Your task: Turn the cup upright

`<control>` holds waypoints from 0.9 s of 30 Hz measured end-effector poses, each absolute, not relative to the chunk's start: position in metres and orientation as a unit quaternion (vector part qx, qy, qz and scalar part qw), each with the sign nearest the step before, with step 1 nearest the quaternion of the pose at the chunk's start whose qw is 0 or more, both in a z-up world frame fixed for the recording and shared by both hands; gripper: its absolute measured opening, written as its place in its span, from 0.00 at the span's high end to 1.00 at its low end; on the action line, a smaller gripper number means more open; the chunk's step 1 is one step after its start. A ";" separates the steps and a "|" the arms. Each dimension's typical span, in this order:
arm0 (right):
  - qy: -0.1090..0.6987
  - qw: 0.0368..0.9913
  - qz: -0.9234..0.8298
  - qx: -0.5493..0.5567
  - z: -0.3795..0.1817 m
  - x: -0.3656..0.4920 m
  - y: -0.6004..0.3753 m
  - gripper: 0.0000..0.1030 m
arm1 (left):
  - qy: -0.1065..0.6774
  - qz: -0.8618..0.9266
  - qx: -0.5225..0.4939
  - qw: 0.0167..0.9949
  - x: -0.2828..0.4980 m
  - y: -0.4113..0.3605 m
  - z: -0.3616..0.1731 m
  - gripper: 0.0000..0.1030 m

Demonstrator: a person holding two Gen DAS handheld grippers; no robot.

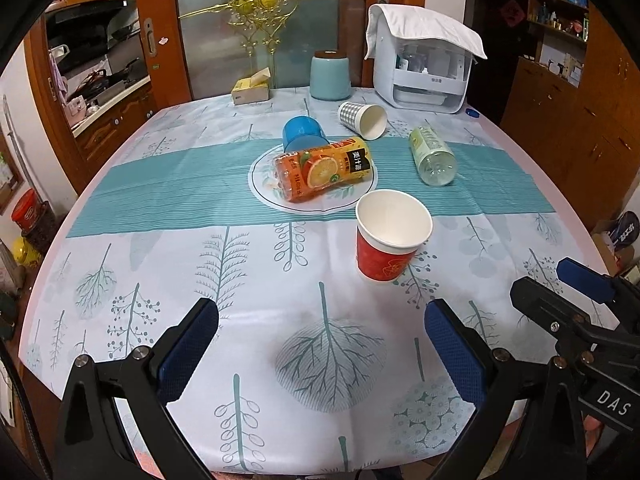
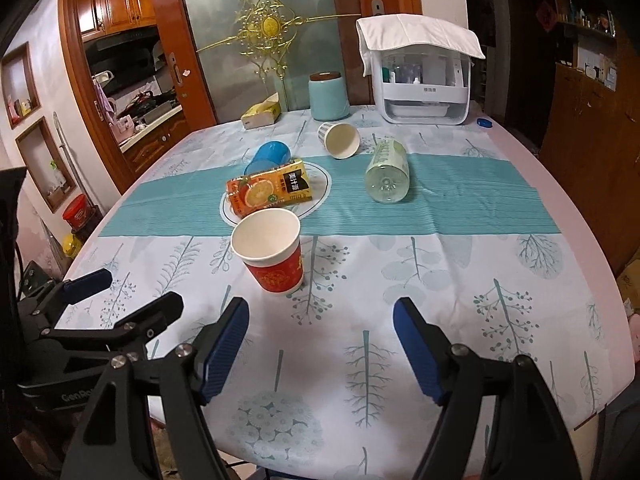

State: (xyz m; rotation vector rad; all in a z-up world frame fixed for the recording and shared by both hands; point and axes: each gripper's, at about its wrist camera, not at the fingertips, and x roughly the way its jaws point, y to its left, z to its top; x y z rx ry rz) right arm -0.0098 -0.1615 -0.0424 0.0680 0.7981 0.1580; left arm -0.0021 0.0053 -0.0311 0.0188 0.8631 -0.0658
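Spreading across both views, a counter [image 1: 120, 248] under a tree-print cloth with a teal band fills a room of wooden cabinets and a frosted glass door [image 1: 260, 20] with gold scrollwork. At the far edge sits a white appliance [image 1: 424, 80] draped with a white cloth, beside a pale blue canister [image 1: 330, 76] with a brown lid and a yellow tissue box [image 1: 250, 88].

Only the left wrist view shows the right tool [image 1: 560, 280] edging in from the right; only the right wrist view shows the left tool [image 2: 120, 292] at its left margin. Each camera sees its own tool, left [image 1: 320, 332] and right [image 2: 320, 328], spread wide and holding nothing above the near cloth.

An orange juice bottle [image 1: 324, 168] lies on its side over a round white placemat [image 1: 260, 184], touching a tipped blue cup [image 1: 302, 132]. A clear green-labelled bottle [image 1: 432, 154] lies to the right, and a checked paper cup [image 1: 362, 120] lies on its side behind.

A red paper cup [image 1: 390, 236] stands upright near the teal band, its white interior empty, apart from both tools.
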 end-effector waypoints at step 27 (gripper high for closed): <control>0.389 0.918 0.072 0.031 -0.045 -0.011 -0.162 0.27 | 0.414 -0.017 0.000 0.910 -0.009 0.006 -0.028 0.01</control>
